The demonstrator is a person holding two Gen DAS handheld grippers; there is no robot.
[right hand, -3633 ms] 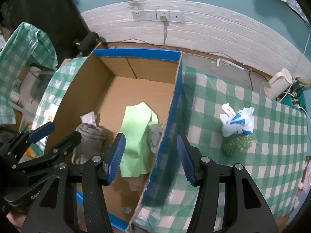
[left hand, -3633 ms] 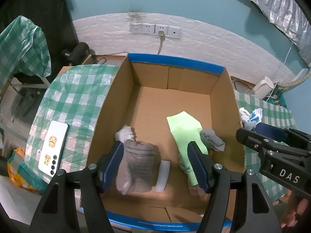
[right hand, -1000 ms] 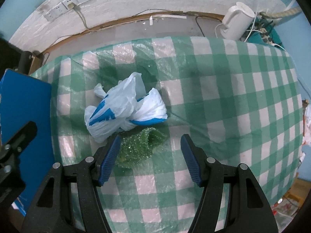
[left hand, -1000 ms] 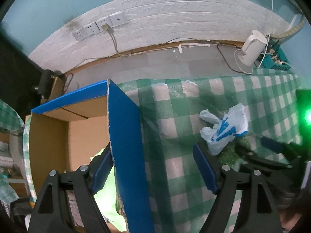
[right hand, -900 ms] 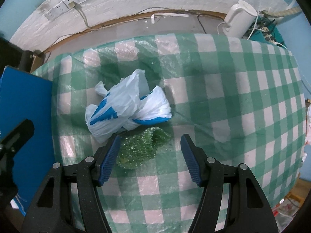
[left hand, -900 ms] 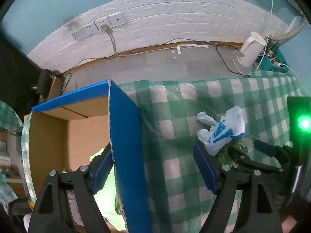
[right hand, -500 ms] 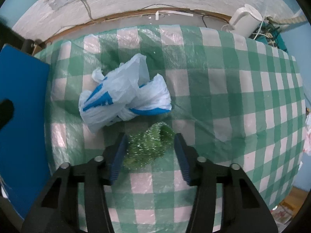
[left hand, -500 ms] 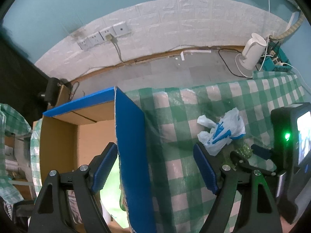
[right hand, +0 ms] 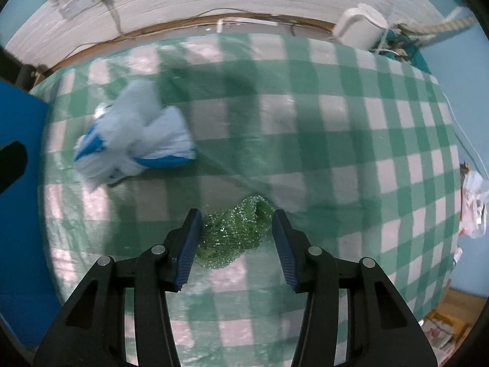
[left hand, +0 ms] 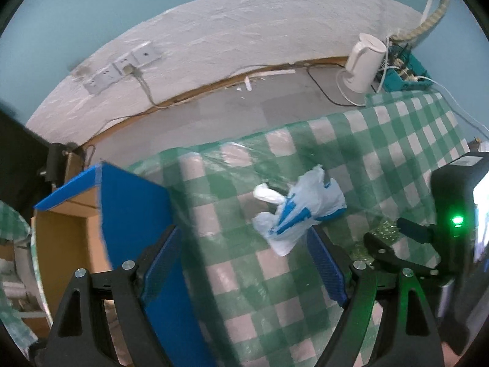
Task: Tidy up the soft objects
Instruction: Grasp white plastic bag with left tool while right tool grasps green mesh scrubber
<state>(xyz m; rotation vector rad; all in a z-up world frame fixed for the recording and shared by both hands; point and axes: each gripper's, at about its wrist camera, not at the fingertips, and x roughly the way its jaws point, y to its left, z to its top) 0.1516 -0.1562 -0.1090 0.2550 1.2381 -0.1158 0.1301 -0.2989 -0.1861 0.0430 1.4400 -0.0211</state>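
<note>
A green glittery scouring pad sits between my right gripper's blue pads, which press on both of its sides just above the green checked tablecloth. In the left wrist view the same pad peeks out by the right gripper. A crumpled white and blue plastic bag lies on the cloth up and to the left of it. My left gripper stands open over the cloth, with the bag just ahead of its right finger. The blue-sided cardboard box stands at the left.
A white kettle and a teal basket of cables stand at the far right by the wall. Wall sockets with a cord sit behind. The table's right edge drops off, with crumpled paper beyond it.
The right gripper's jaws closed on the green pad, and the pad has come away from the bag. My left gripper shifted right, off the box wall and over the cloth.
</note>
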